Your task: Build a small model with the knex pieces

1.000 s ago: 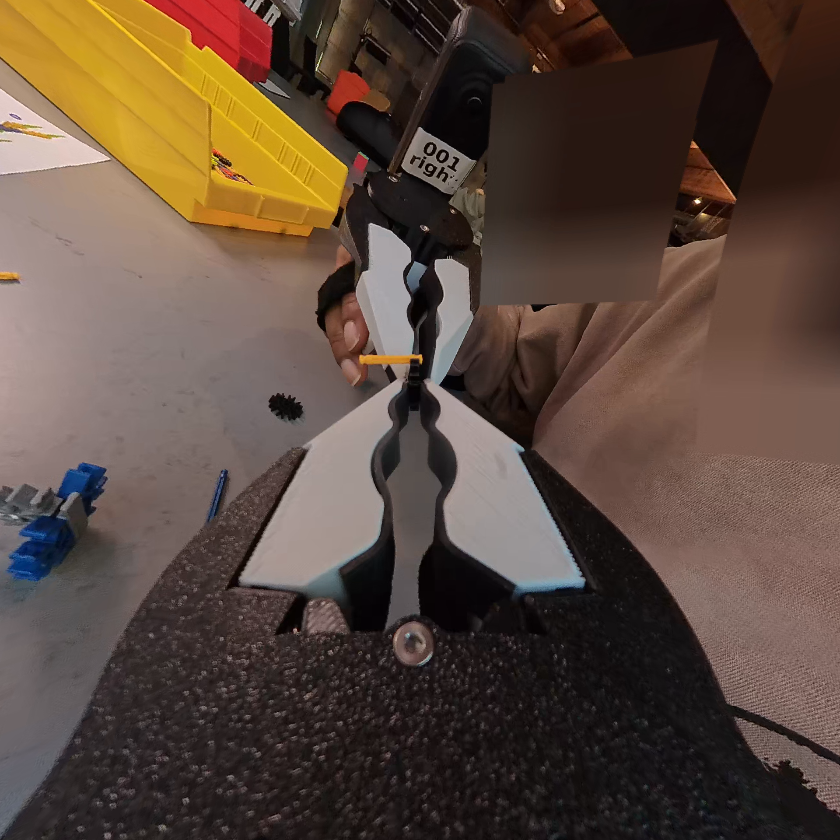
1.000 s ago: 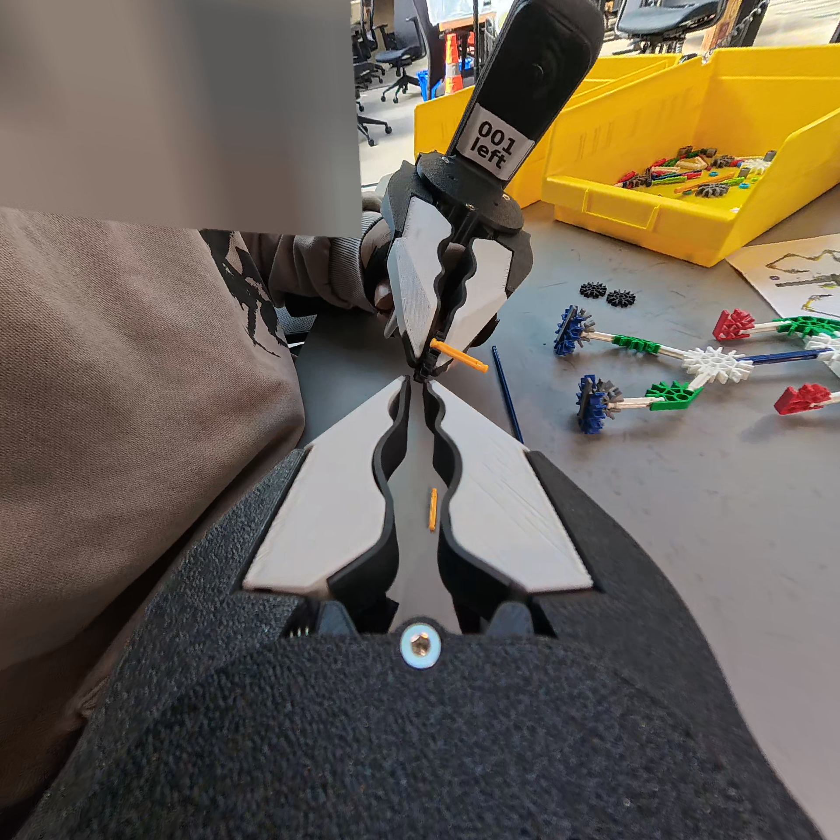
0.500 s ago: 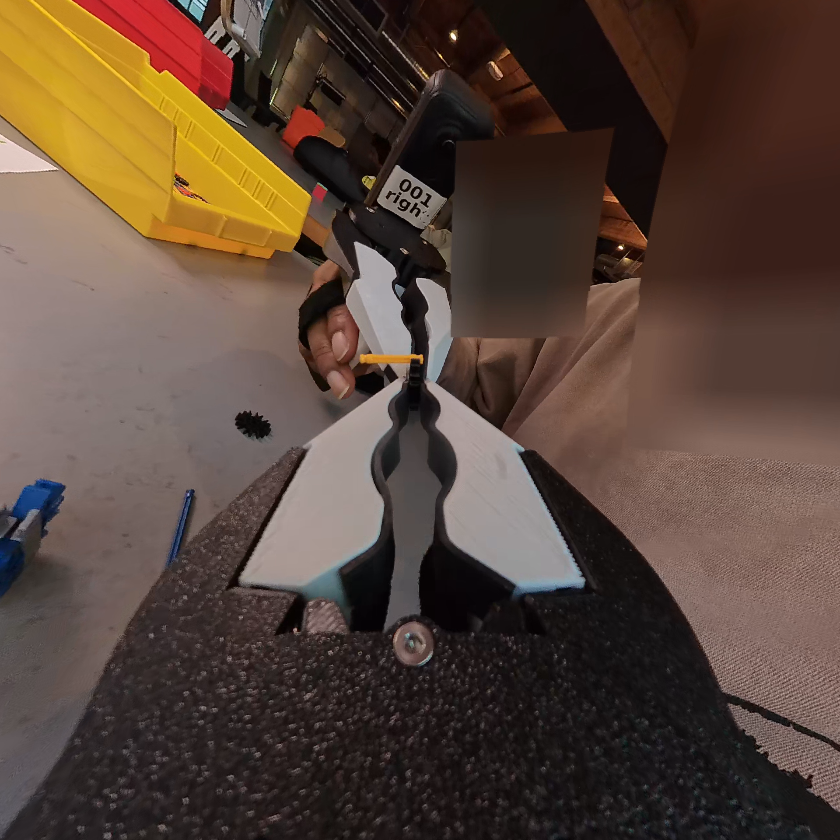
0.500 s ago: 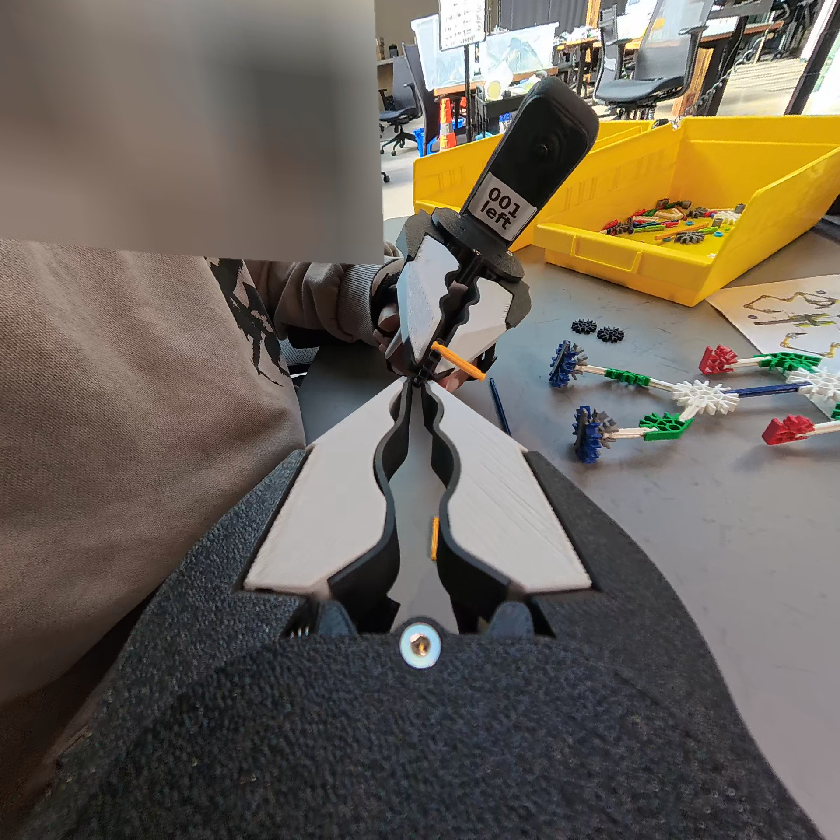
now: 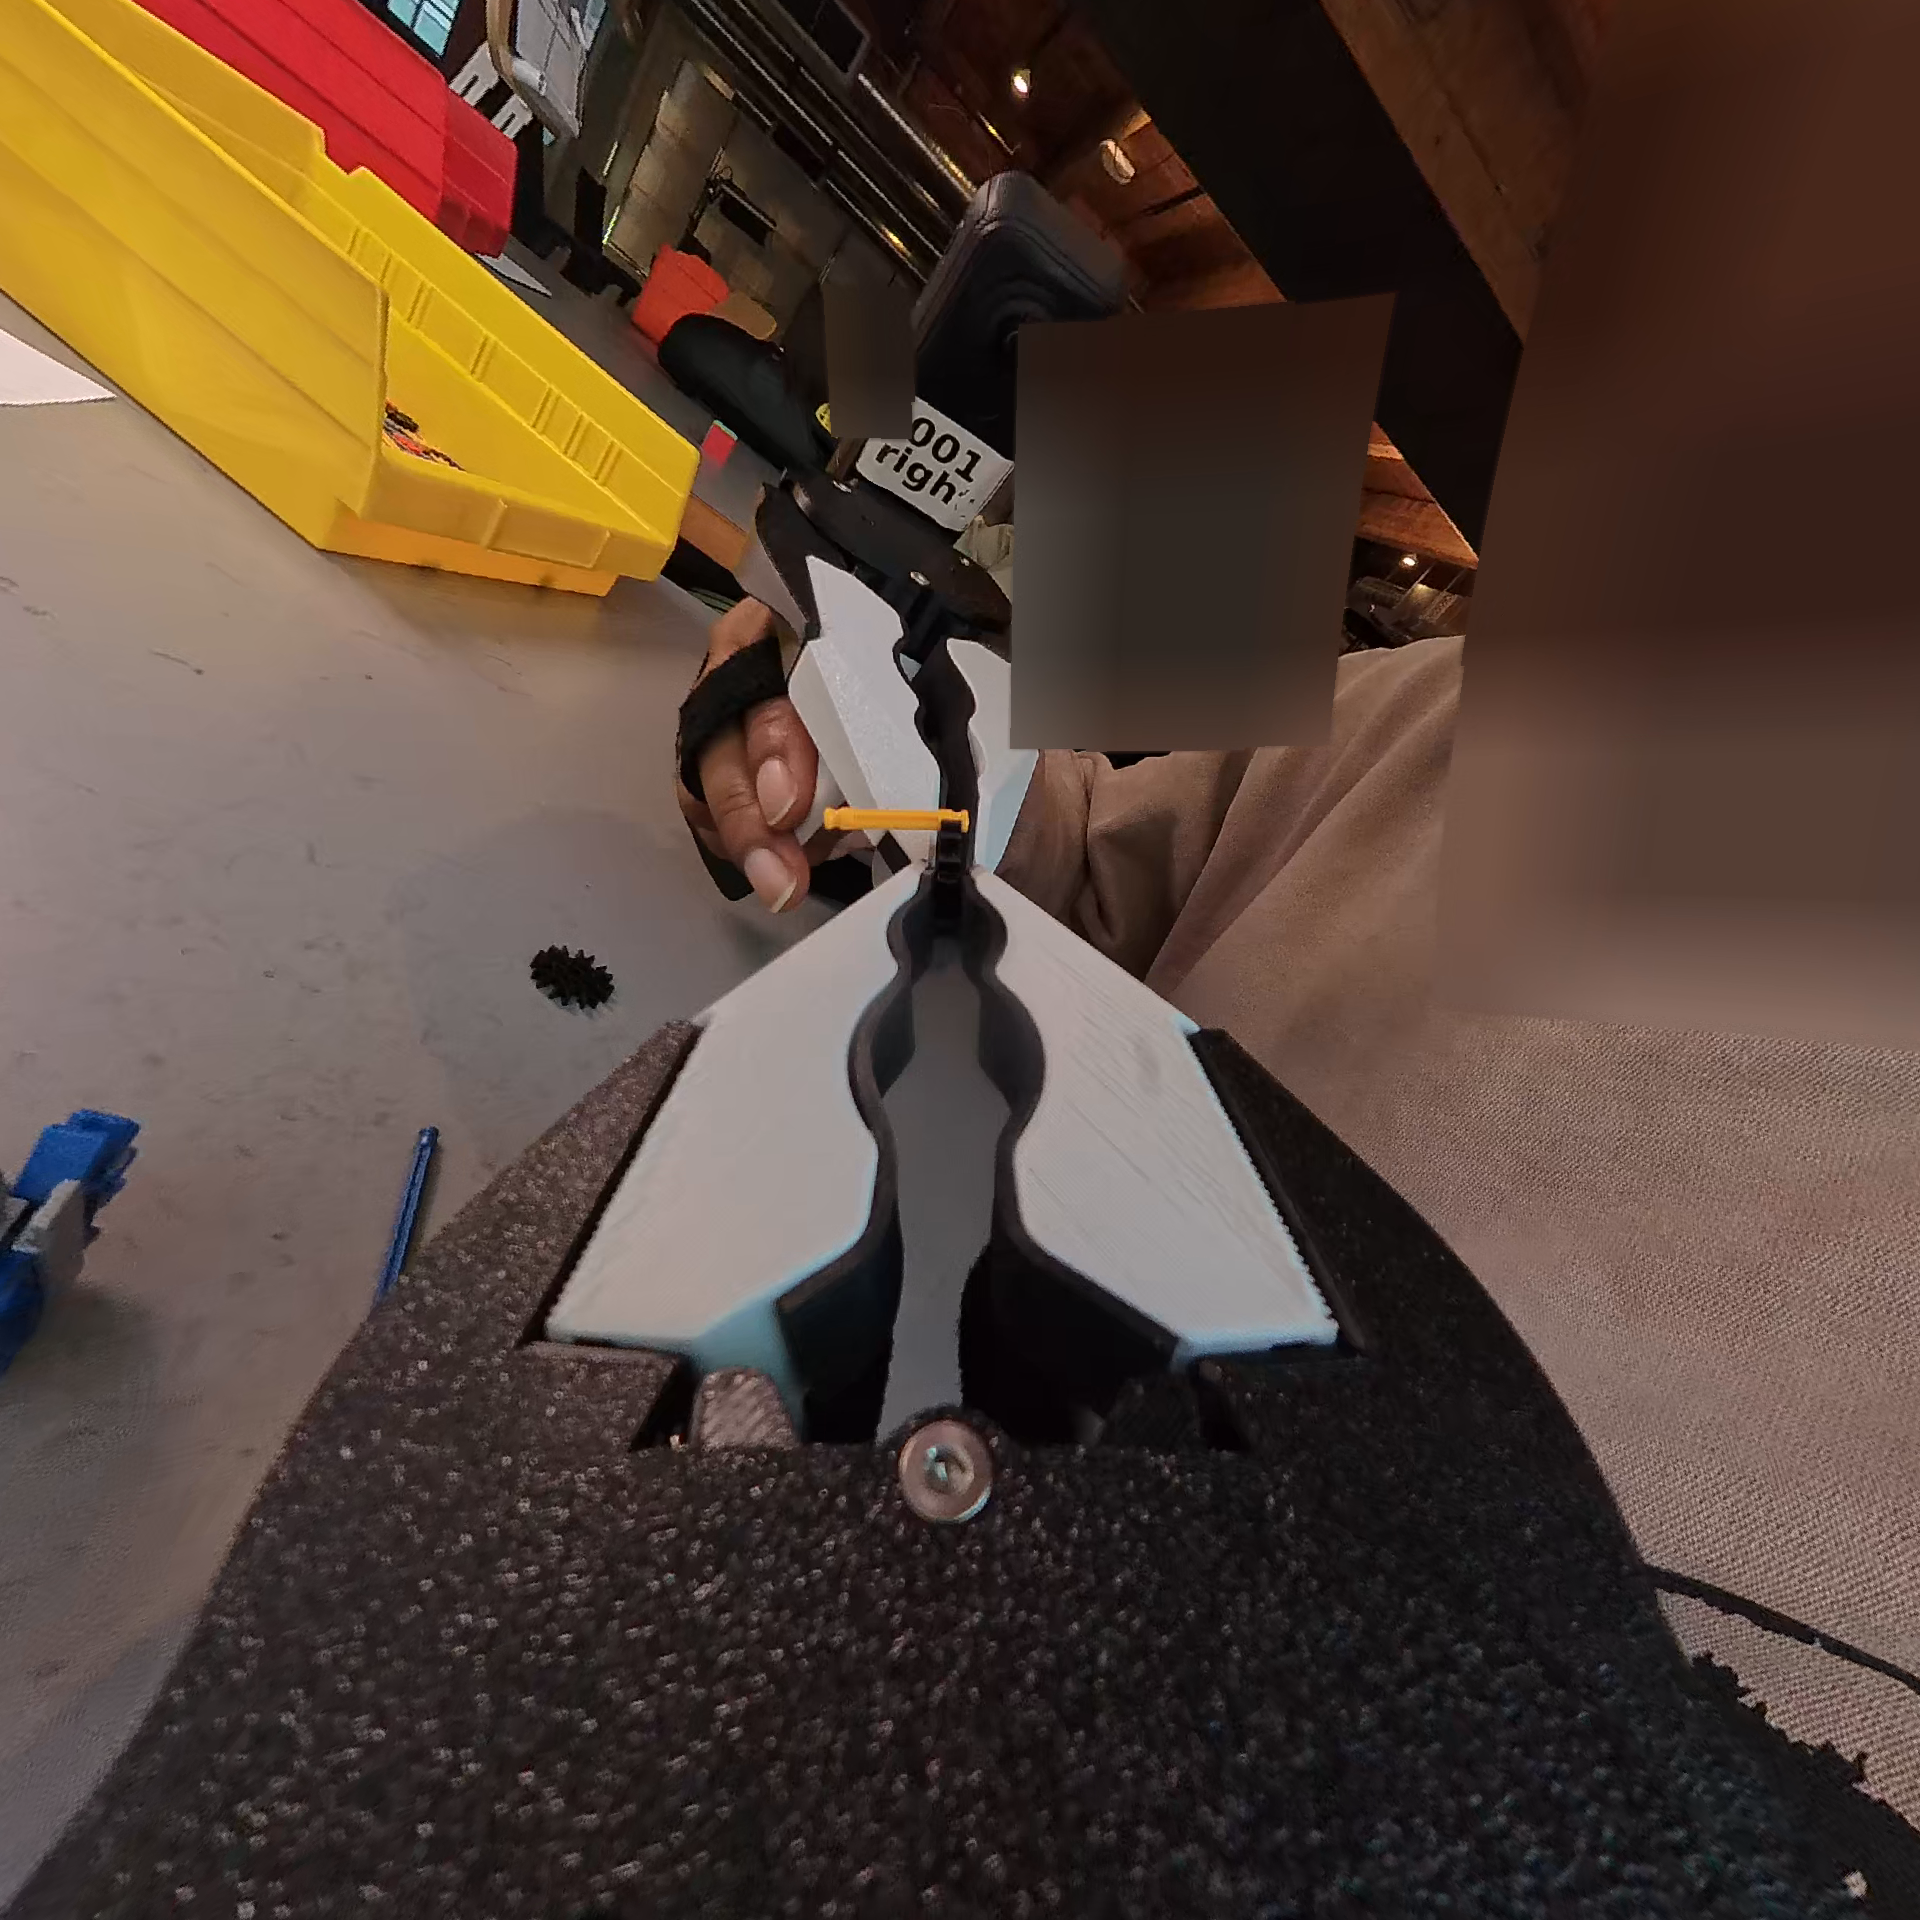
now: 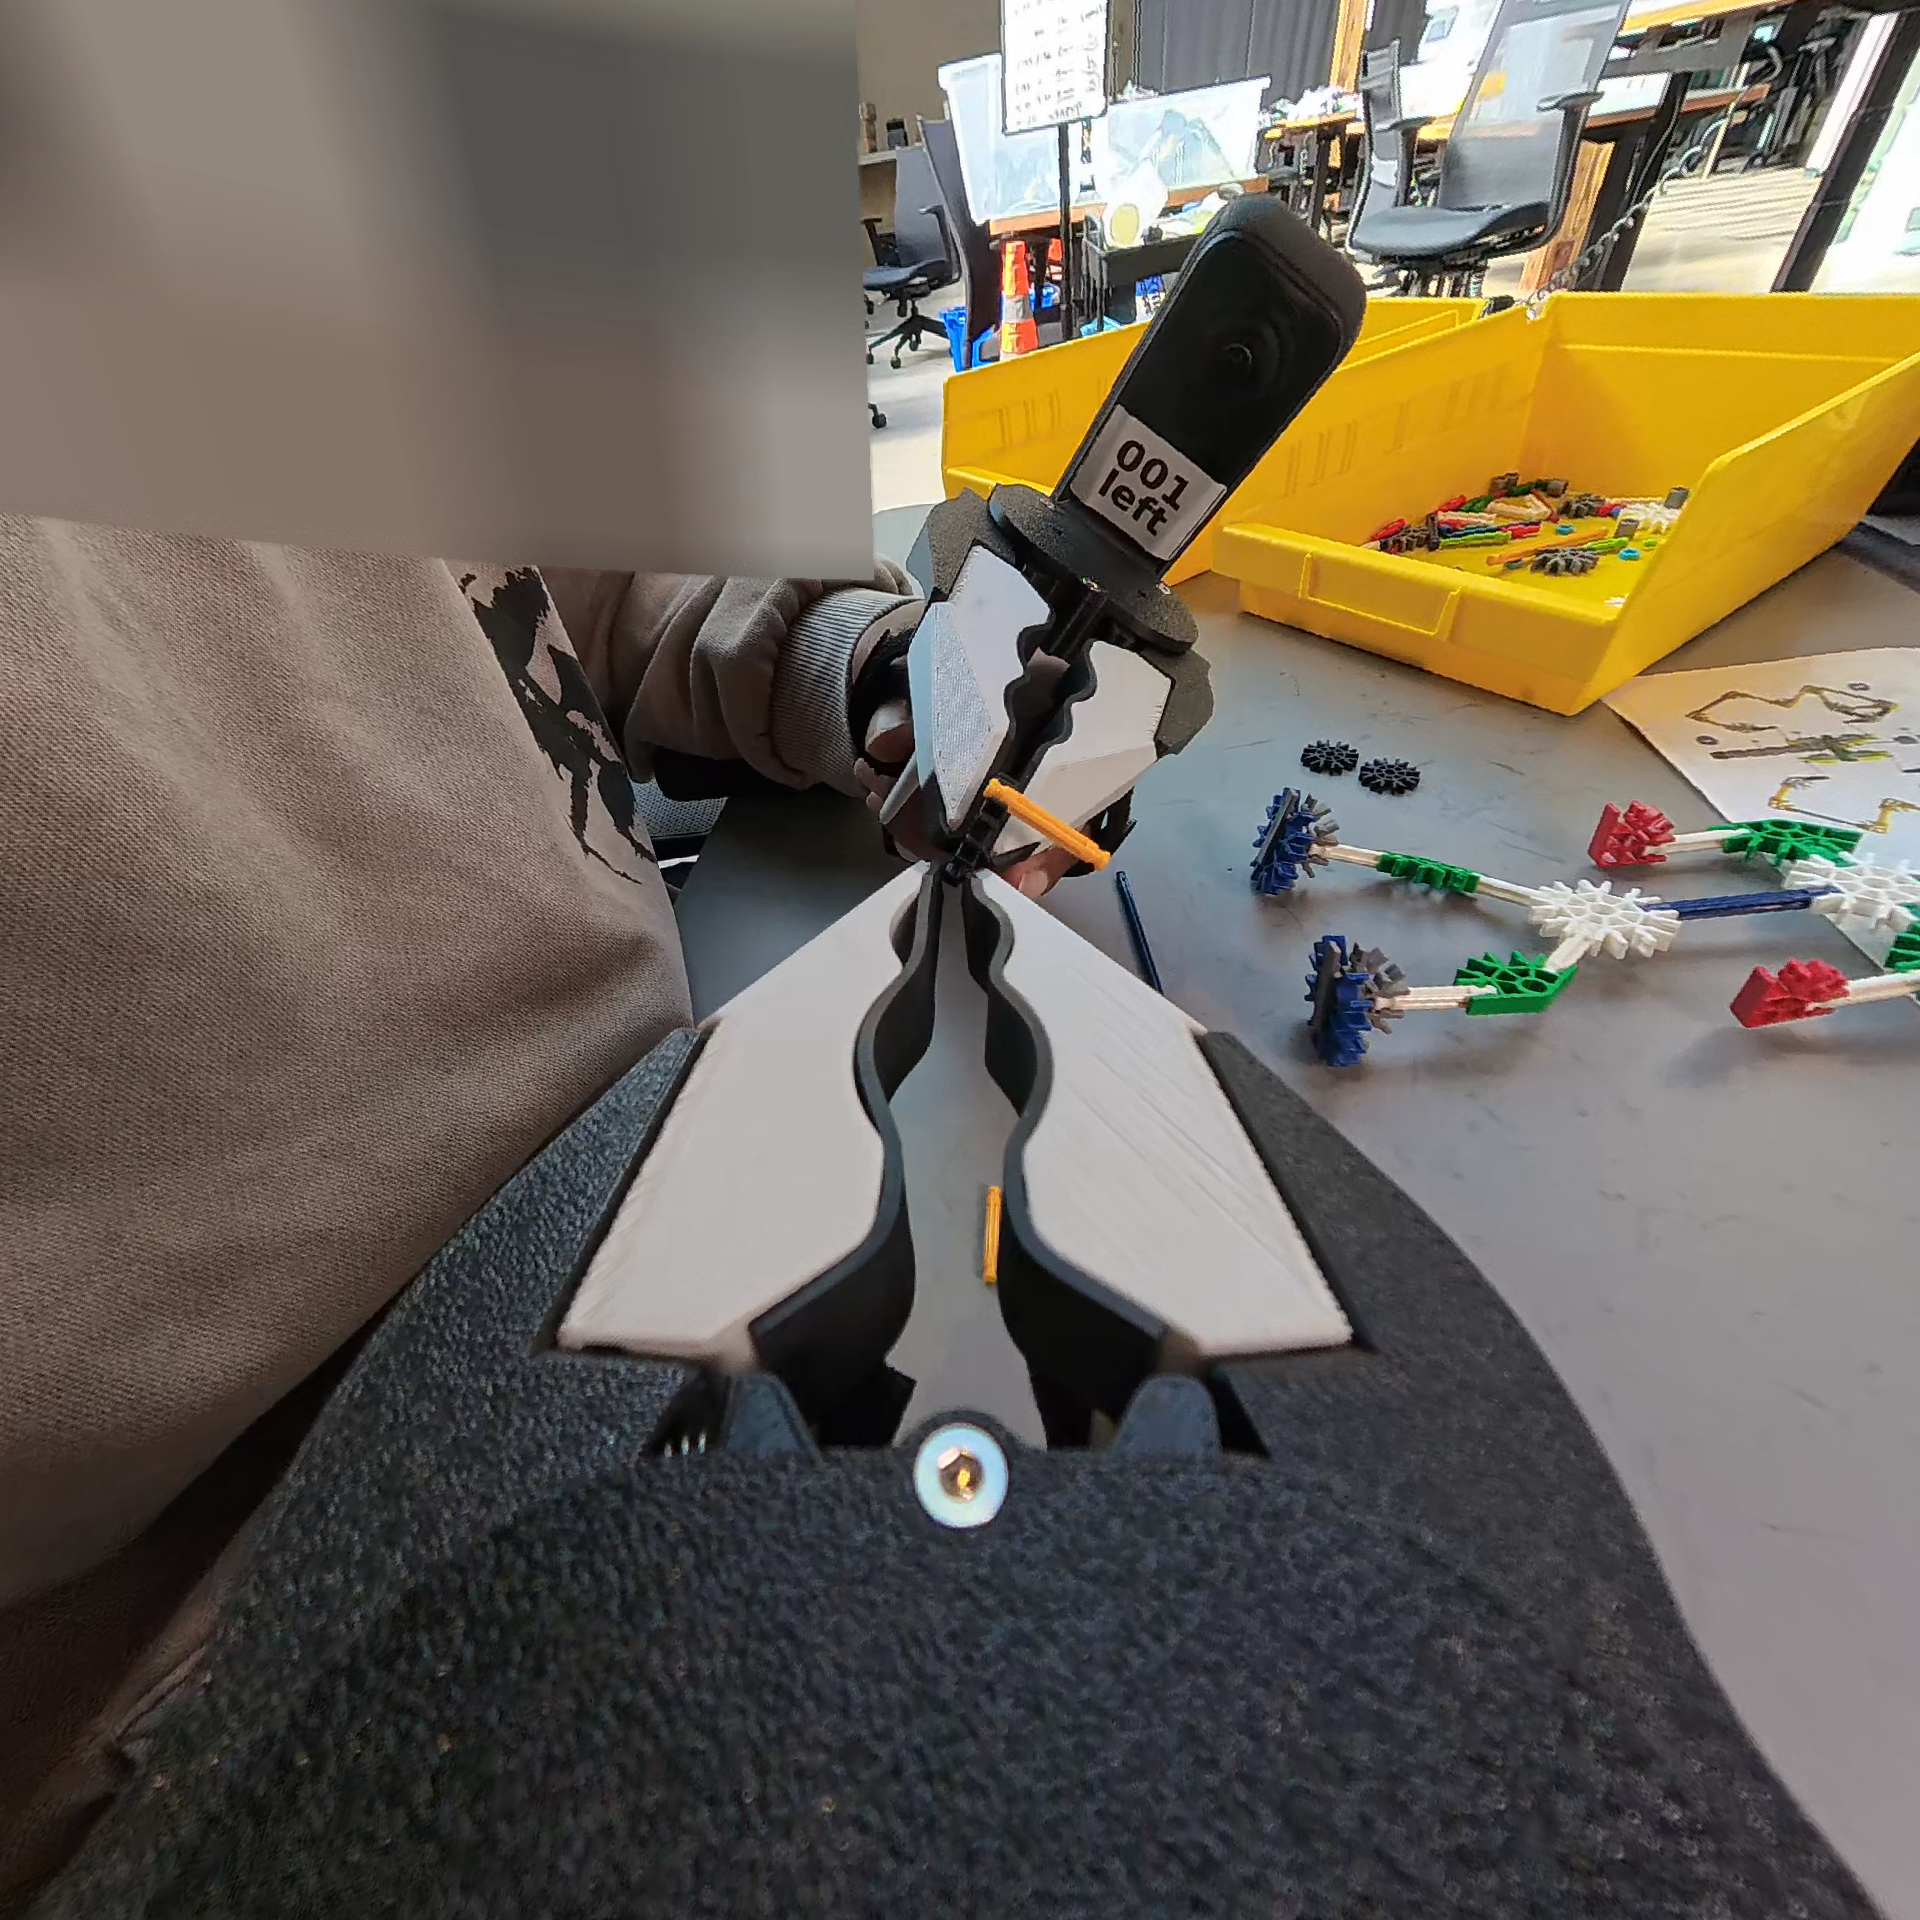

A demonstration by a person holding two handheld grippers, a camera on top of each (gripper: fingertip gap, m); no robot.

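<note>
Above the grey table [image 6: 1558, 1195], near its edge by the person's beige sweatshirt [image 6: 260, 935], the two grippers meet tip to tip. Left gripper [image 5: 943, 883] has its jaws pressed together on a small black connector [image 5: 948, 847]; right gripper [image 6: 951, 878] is likewise closed, and seems to pinch the same piece, though the contact is too small to be sure. A yellow rod [image 5: 896, 820] sticks out sideways from the connector.

Against half a second ago the pinch is unchanged; the pair has only swung slightly.

Only the right wrist view shows the rod-and-connector assembly [image 6: 1590, 914] lying to the right, the parts in the far yellow bin [image 6: 1351, 603], and a loose yellow rod [image 6: 992, 1233] on the table under the gripper. Only the left wrist view shows the red bin [image 5: 395, 114].
</note>
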